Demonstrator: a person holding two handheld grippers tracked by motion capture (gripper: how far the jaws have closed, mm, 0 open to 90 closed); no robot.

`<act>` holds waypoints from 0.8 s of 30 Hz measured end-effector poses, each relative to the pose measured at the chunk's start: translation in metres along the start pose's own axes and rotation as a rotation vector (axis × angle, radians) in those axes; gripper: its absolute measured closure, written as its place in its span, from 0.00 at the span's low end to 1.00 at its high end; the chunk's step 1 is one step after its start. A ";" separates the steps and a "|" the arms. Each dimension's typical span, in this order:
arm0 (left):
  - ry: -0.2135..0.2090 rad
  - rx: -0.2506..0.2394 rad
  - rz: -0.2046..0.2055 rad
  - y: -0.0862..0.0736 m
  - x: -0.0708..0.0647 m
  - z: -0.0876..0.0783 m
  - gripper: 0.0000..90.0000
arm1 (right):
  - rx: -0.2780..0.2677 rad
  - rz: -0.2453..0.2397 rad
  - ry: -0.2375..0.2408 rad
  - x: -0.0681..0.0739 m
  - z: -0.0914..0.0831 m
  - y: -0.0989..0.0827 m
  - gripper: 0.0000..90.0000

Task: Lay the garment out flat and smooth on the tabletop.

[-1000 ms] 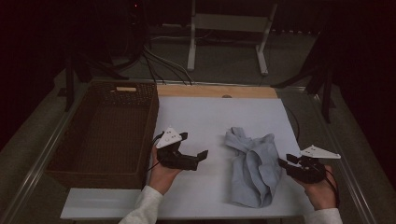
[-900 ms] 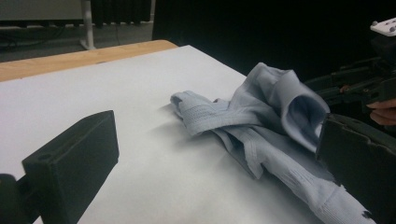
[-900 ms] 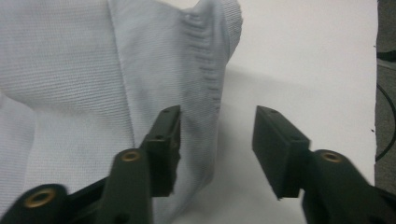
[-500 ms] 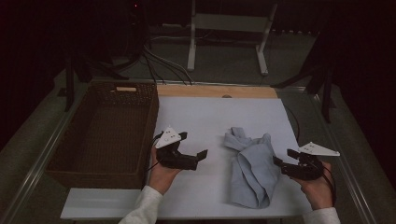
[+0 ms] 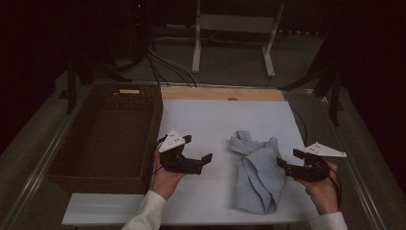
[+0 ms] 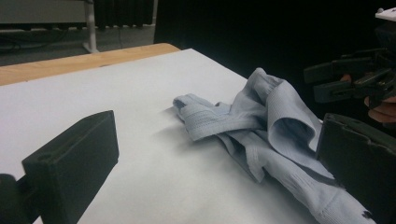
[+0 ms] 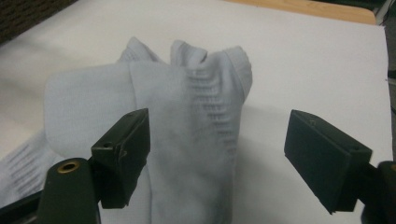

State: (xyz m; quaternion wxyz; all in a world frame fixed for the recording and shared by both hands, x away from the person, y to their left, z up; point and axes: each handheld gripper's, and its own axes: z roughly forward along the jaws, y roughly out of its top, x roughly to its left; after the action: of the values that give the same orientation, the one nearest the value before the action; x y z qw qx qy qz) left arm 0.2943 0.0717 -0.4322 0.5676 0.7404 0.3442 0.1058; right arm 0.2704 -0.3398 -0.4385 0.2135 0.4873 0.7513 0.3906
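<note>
The pale blue cloth is lying crumpled on the white tabletop, long axis running toward the person. The right gripper is sitting just beside its right edge, its jaws having just been opening, nothing pinched. The left gripper, jaws standing open and empty, is hovering farther off to the cloth's left.

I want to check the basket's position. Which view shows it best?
The high view: the whole wicker basket sits left of the white board. The right gripper view catches just a dark corner at top left.
</note>
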 end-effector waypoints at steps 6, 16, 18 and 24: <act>0.003 -0.007 -0.001 0.001 0.000 -0.001 0.00 | -0.015 -0.003 0.006 0.003 0.001 0.006 0.24; 0.002 -0.005 0.006 0.001 -0.002 0.000 0.00 | -0.037 0.001 0.011 0.006 0.004 0.015 0.22; 0.001 -0.007 0.004 0.002 -0.002 0.000 0.00 | -0.037 0.001 0.011 0.007 0.005 0.015 0.22; 0.001 -0.005 0.006 0.001 -0.002 0.000 0.00 | -0.044 0.001 0.011 0.007 0.007 0.020 0.22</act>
State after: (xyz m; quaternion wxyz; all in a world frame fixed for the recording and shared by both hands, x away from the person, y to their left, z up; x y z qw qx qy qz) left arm 0.2933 0.0703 -0.4305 0.5690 0.7398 0.3421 0.1090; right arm 0.2835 -0.3261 -0.4267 0.2196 0.4805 0.7435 0.4099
